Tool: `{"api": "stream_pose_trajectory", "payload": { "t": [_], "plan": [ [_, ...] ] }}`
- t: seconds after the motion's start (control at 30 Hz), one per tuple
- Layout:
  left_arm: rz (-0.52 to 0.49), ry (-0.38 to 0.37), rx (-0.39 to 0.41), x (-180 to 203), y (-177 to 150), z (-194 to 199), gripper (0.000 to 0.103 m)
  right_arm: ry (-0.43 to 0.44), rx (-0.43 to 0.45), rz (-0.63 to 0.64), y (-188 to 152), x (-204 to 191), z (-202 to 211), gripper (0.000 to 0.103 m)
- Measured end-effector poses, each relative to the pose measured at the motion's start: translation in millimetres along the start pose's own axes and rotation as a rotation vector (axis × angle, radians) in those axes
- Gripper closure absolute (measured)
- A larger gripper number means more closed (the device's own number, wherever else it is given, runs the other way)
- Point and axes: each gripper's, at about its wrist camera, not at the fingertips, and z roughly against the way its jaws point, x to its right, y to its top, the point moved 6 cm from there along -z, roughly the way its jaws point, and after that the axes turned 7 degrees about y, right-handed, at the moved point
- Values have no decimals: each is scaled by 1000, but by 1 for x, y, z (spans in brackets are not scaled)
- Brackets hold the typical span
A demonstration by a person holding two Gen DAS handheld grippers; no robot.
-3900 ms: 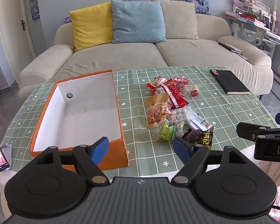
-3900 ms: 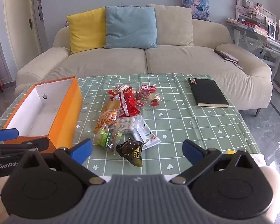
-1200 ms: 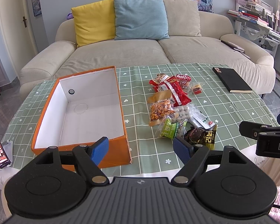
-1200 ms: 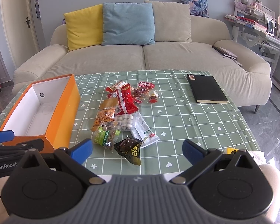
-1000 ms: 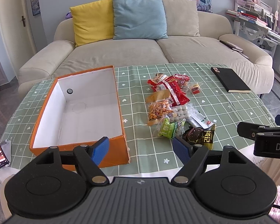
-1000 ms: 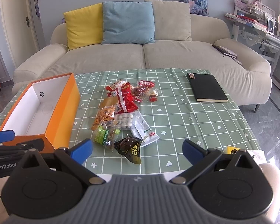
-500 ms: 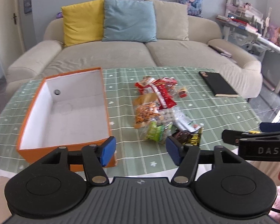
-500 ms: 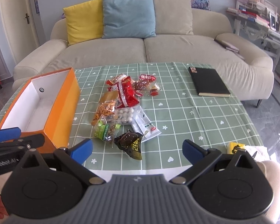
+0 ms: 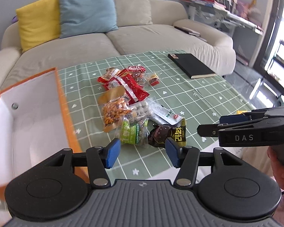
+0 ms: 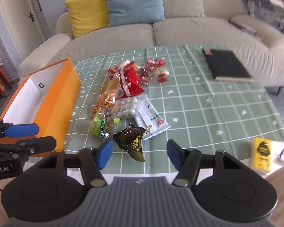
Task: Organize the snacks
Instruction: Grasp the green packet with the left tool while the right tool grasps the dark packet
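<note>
Sofa (image 10: 161,32), beige, behind bench; yellow cushion (image 10: 86,7) and blue cushion (image 10: 133,1) on it, side by side.

Bench (image 10: 208,102), green checked cloth.

Orange box (image 10: 47,98), white inside, open top, nothing visible inside; on bench's left part, just left of snack pile.

Black notebook (image 10: 227,66), far right of bench, well apart from snacks.

Snack pile (image 10: 126,98), mid-bench, loose heap, packets overlapping:
- red packet (image 10: 129,83), far end
- orange-nut bag (image 10: 104,100), touching red packet
- clear bag w/ white balls (image 10: 127,104)
- white sachet (image 10: 153,119), right edge of pile
- green packet (image 10: 102,125), near end
- dark brown/yellow packet (image 10: 131,140), nearest to bench's front edge
- sm. wrapped sweets (image 10: 157,71), beyond red packet

Yellow pack (image 10: 261,155), off bench's front right corner.

Left gripper (image 9: 142,151): blue fingers (image 9: 112,152) apart and closing, nothing between them; above front edge, green and dark packets just beyond.

Right gripper (image 10: 139,152): fingers (image 10: 104,153) apart and closing; dark packet lies in line w/ the gap, not pinched. A hand (image 9: 280,166) holds its handle.
</note>
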Motion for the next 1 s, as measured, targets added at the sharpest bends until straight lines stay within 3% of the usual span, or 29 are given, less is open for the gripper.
{"api": "stream_pose_trajectory", "payload": {
  "t": [0.23,0.6,0.8,1.0],
  "plan": [
    [-81,38,-131,6,17,-59,42,61,-41,-111,11,14,-40,47],
    [-31,18,-309,-14,22,-115,42,87,-124,-203,8,31,-102,48],
    [-110,31,-359,-9,25,-134,41,122,-165,-249,5,37,-128,50],
    [-88,9,-397,-9,26,-152,41,169,-161,-282,5,42,-133,54]
  ]
}}
